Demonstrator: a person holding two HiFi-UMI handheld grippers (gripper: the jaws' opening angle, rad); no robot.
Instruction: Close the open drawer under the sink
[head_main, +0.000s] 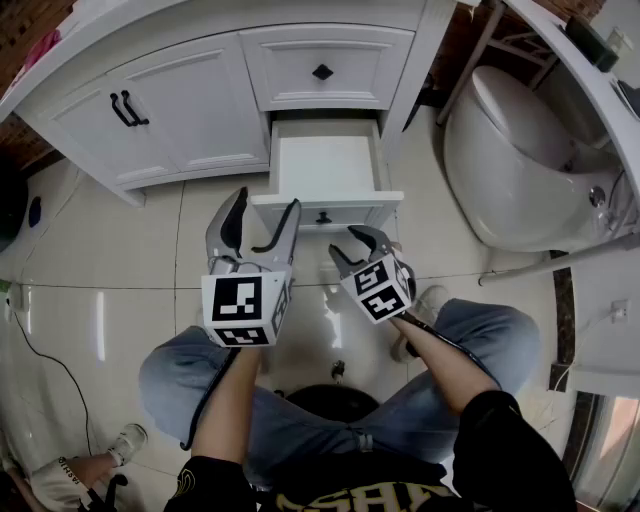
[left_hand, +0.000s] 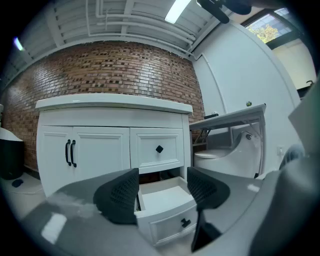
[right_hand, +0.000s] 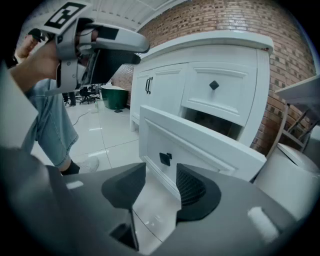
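Drawer (head_main: 330, 200) open; right tongs (head_main: 347, 243) near, contact unclear.

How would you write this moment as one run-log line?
drawer: open | left gripper: open, empty | right gripper: open, empty, facing drawer

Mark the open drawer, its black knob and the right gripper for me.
open drawer (head_main: 325, 165): head view, bare inside floor.
black knob (right_hand: 165, 159): right gripper view, the knob's face.
right gripper (head_main: 357, 243): head view, midway between its fingertips.

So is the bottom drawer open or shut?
Open: the bottom drawer sticks out from the white cabinet, and you can see its empty white inside.
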